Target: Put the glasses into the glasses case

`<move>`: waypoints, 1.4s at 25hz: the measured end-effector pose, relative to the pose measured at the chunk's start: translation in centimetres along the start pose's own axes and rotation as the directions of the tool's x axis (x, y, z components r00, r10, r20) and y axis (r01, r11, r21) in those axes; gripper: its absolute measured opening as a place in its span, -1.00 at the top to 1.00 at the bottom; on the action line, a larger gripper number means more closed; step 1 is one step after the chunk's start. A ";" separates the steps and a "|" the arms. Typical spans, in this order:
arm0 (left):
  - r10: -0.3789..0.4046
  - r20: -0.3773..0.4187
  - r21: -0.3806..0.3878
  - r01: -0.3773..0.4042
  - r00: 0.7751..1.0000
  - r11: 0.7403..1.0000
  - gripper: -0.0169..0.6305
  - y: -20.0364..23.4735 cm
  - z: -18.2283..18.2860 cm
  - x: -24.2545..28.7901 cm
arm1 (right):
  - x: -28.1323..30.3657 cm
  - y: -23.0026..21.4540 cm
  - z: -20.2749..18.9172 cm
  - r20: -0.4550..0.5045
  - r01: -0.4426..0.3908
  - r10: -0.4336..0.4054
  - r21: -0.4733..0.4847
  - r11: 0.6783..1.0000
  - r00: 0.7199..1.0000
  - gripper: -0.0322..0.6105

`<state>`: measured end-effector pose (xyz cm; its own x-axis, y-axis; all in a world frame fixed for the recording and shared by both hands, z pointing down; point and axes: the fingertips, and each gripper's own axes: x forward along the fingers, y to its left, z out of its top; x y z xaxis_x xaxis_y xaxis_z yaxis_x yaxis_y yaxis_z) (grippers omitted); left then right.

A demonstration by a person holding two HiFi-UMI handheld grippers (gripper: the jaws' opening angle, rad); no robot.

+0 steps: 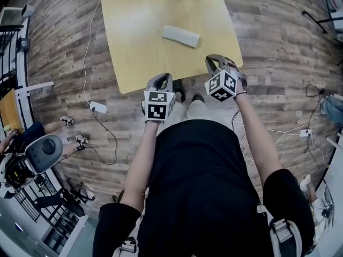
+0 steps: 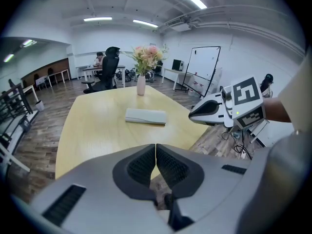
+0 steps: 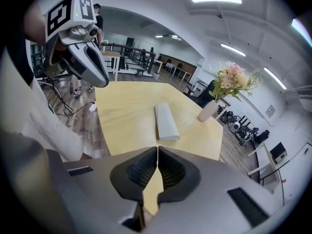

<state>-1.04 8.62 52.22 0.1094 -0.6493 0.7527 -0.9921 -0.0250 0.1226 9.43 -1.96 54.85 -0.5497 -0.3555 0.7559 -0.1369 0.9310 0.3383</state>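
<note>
My left gripper [image 1: 161,81] and right gripper [image 1: 217,63] hover at the near edge of the surface [image 1: 134,63], jaws pressed together and empty; the glasses case [image 1: 181,36] lies shut at upper centre, glasses unseen, probably inside.

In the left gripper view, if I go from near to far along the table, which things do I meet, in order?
The left claw, shut → grey glasses case → vase of flowers → black office chair beyond the table.
</note>
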 end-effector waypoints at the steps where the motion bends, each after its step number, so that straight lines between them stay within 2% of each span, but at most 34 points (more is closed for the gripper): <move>1: 0.004 0.006 -0.001 -0.004 1.000 1.000 0.87 -0.5 -0.2 -0.5 | -0.7 0.6 -0.3 0.007 0.000 0.000 0.012 1.000 1.000 0.83; 5: 0.010 0.044 -0.004 -0.010 0.999 1.000 0.87 -2.7 -0.7 -2.9 | -4.4 2.3 -0.7 0.058 0.013 -0.017 0.065 0.998 0.998 0.84; 9: -0.010 0.121 0.001 0.010 0.993 1.000 0.87 -5.0 -0.2 -5.7 | -9.0 3.9 0.7 0.156 0.017 -0.033 0.103 0.995 0.987 0.84; 15: -0.032 0.271 0.024 0.026 0.962 0.999 0.87 -7.8 2.1 -10.2 | -15.5 4.4 3.0 0.300 0.015 -0.084 0.225 0.974 0.950 0.84; 19: -0.052 0.331 0.053 0.036 0.942 0.998 0.87 -9.3 3.0 -12.9 | -19.6 4.5 5.2 0.386 0.002 -0.118 0.289 0.957 0.915 0.84; 22: -0.064 0.378 0.063 0.043 0.924 0.997 0.87 -9.5 3.7 -15.0 | -22.1 4.5 7.1 0.446 -0.032 -0.144 0.363 0.931 0.883 0.84; 27: -0.079 0.435 0.071 0.054 0.897 0.996 0.87 -10.2 4.6 -17.8 | -25.8 4.8 8.8 0.570 -0.173 -0.149 0.472 0.864 0.808 0.84; 29: -0.085 0.460 0.072 0.058 0.884 0.996 0.87 -10.3 5.2 -18.7 | -26.8 4.6 9.0 0.591 -0.199 -0.171 0.508 0.838 0.788 0.84; 35: -0.094 0.496 0.077 0.064 0.863 0.995 0.87 -10.4 6.7 -19.9 | -29.4 4.4 10.4 0.688 -0.334 -0.150 0.517 0.788 0.710 0.85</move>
<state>6.70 16.67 31.65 0.1577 -0.9352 0.3172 -0.9848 -0.1251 0.1208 16.39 13.46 28.27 -0.9366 -0.3356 0.1008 -0.3504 0.8951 -0.2758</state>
